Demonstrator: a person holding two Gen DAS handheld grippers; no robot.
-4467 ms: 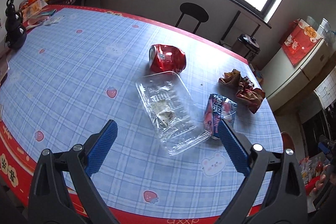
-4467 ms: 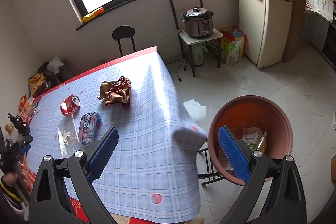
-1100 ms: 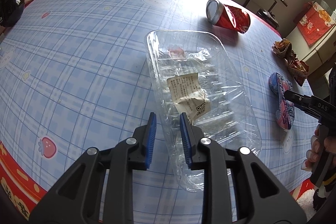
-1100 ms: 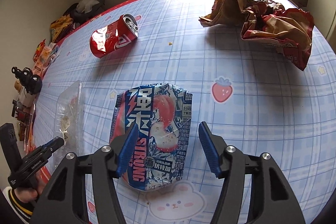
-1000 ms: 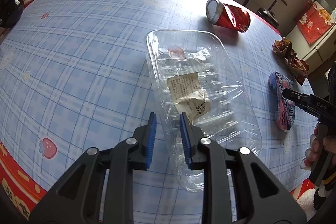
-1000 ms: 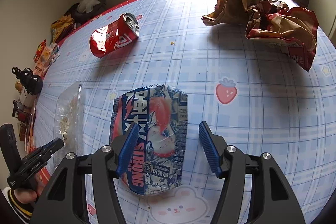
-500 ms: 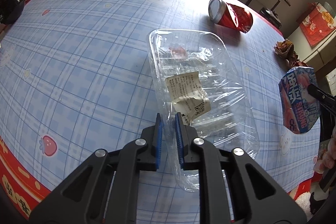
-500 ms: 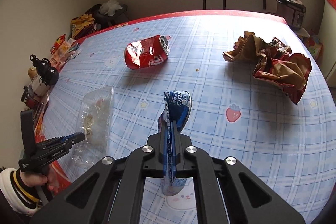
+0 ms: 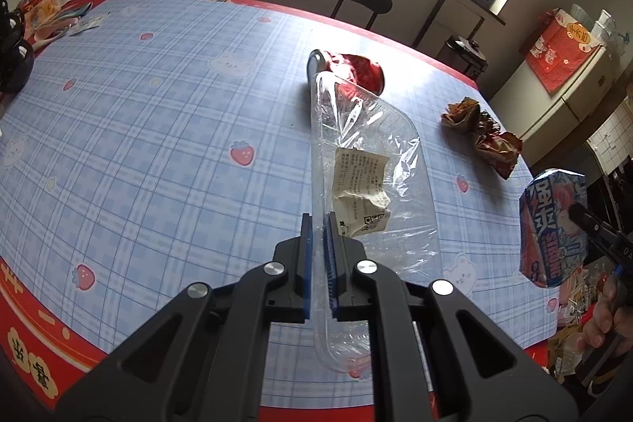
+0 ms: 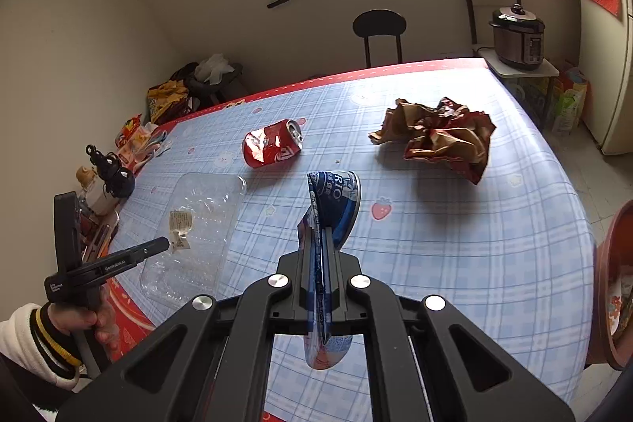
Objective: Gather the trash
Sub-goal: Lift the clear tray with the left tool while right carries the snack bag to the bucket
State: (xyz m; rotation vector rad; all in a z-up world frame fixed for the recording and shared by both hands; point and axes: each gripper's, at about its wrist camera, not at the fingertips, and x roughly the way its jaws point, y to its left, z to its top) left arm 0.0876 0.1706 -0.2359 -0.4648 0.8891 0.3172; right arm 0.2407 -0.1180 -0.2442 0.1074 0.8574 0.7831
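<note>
Clear tray [image 9: 368, 161] now lifted, tilted.

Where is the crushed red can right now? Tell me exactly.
The crushed red can lies on its side on the table, beyond the clear plastic tray and left of the crumpled brown wrapper.

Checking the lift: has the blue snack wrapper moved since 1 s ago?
Yes. The blue snack wrapper is up off the checked tablecloth, pinched in the right gripper; earlier it lay flat there.
</note>
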